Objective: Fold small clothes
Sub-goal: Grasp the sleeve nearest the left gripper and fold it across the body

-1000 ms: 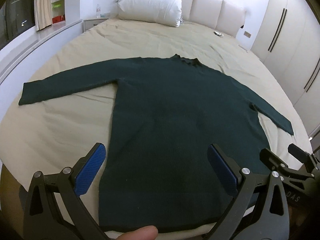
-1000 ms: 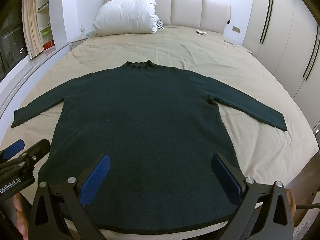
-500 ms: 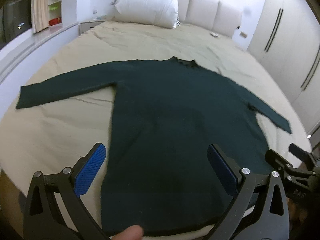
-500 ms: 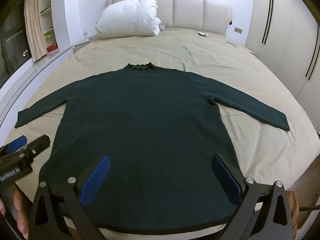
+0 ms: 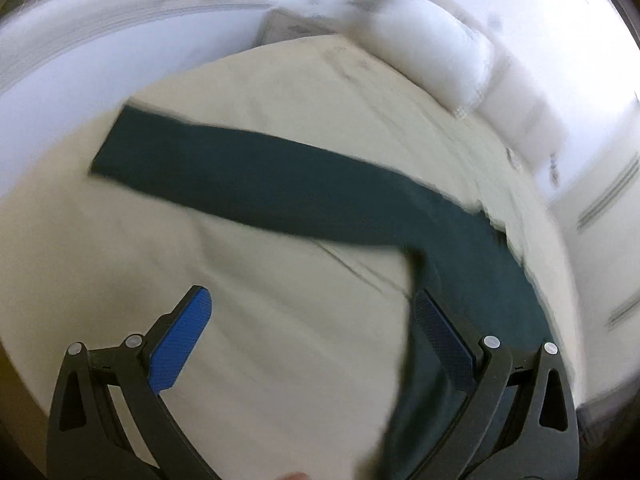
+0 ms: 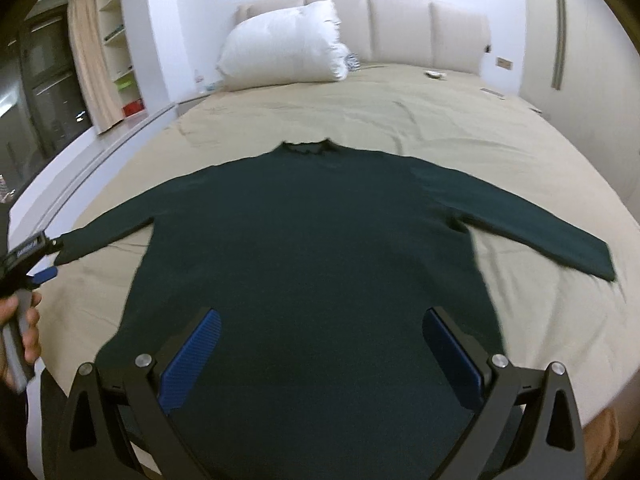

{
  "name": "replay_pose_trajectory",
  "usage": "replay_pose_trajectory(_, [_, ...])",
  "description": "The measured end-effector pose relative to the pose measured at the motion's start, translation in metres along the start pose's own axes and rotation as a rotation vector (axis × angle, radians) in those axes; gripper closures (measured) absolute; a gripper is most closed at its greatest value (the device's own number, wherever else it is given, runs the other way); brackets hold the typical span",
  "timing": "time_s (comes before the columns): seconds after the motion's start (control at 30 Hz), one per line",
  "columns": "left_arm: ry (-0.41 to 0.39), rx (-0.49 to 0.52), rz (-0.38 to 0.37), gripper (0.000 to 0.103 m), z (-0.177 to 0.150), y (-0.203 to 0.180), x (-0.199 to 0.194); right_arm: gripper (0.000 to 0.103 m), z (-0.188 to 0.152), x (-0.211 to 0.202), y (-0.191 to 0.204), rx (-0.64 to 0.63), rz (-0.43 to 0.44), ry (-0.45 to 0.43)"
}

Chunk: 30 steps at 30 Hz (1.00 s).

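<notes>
A dark green long-sleeved sweater (image 6: 320,248) lies flat on the beige bed, collar toward the headboard and both sleeves spread out. In the blurred left wrist view its left sleeve (image 5: 248,184) runs across the sheet. My left gripper (image 5: 312,328) is open above bare sheet, just short of that sleeve and beside the sweater's left side. From the right wrist view the left gripper (image 6: 40,260) shows by the sleeve's cuff, held by a hand. My right gripper (image 6: 320,344) is open over the sweater's lower body, with nothing between its fingers.
A white pillow (image 6: 284,48) leans against the padded headboard (image 6: 400,32). Wardrobe doors (image 6: 560,40) stand on the right, shelves and a curtain (image 6: 92,64) on the left. The bed's left edge (image 6: 80,184) runs along a white ledge. Small items (image 6: 434,75) lie near the headboard.
My left gripper has swung fast to the left, from the sweater's hem toward its left sleeve, and its view is blurred. The right gripper rose slightly. The sweater has not moved.
</notes>
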<state>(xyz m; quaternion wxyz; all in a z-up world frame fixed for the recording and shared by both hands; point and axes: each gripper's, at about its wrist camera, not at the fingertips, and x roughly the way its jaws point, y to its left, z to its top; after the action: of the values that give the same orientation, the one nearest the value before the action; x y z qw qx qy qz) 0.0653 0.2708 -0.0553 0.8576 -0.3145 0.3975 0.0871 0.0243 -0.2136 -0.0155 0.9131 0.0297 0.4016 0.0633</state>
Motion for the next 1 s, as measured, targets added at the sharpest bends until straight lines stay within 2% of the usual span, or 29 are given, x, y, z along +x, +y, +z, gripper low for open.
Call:
replay_pose_trajectory(0.13, [0.006,-0.303,-0.103,0.0,0.04,0.082,0.02,0.0,0.015,0.024,0.016,-0.01,0.058,0.025])
replay_pose_trajectory(0.2, [0.016,-0.414,-0.16,0.0,0.048,0.105,0.032,0.0,0.022,0.036,0.028,-0.023,0.081,0.042])
replay_pose_trajectory(0.27, [0.026,-0.487,-0.192,0.001,0.051,0.116,0.042,0.0,0.027,0.047,0.035,-0.028,0.099,0.061])
replay_pose_trajectory(0.37, [0.021,-0.529,-0.213,0.001,0.051,0.117,0.054,0.0,0.033,0.06,0.043,-0.022,0.124,0.081])
replay_pose_trajectory(0.5, [-0.02,-0.622,-0.231,0.001,0.048,0.126,0.062,0.0,0.036,0.069,0.049,-0.021,0.138,0.092])
replay_pose_trajectory(0.6, [-0.05,-0.676,-0.244,0.005,0.058,0.131,0.073,0.0,0.036,0.073,0.047,-0.009,0.146,0.095])
replay_pose_trajectory(0.67, [-0.075,-0.707,-0.247,0.018,0.064,0.137,0.081,0.0,0.035,0.076,0.043,0.004,0.152,0.094])
replay_pose_trajectory(0.73, [-0.094,-0.747,-0.259,0.037,0.07,0.146,0.09,0.0,0.034,0.078,0.04,0.013,0.151,0.095])
replay_pose_trajectory(0.77, [-0.099,-0.75,-0.252,0.043,0.074,0.15,0.092,0.0,0.033,0.079,0.038,0.017,0.151,0.096])
replay_pose_trajectory(0.83, [-0.098,-0.754,-0.229,0.075,0.08,0.155,0.097,0.001,0.032,0.079,0.033,0.025,0.149,0.096])
replay_pose_trajectory(0.9, [-0.101,-0.728,-0.187,0.082,0.089,0.151,0.101,0.003,0.031,0.079,0.026,0.038,0.148,0.09])
replay_pose_trajectory(0.93, [-0.105,-0.677,-0.159,0.089,0.096,0.143,0.102,0.004,0.031,0.078,0.021,0.047,0.146,0.088])
replay_pose_trajectory(1.0, [-0.111,-0.581,-0.128,0.095,0.105,0.121,0.103,0.006,0.03,0.078,0.01,0.069,0.144,0.079])
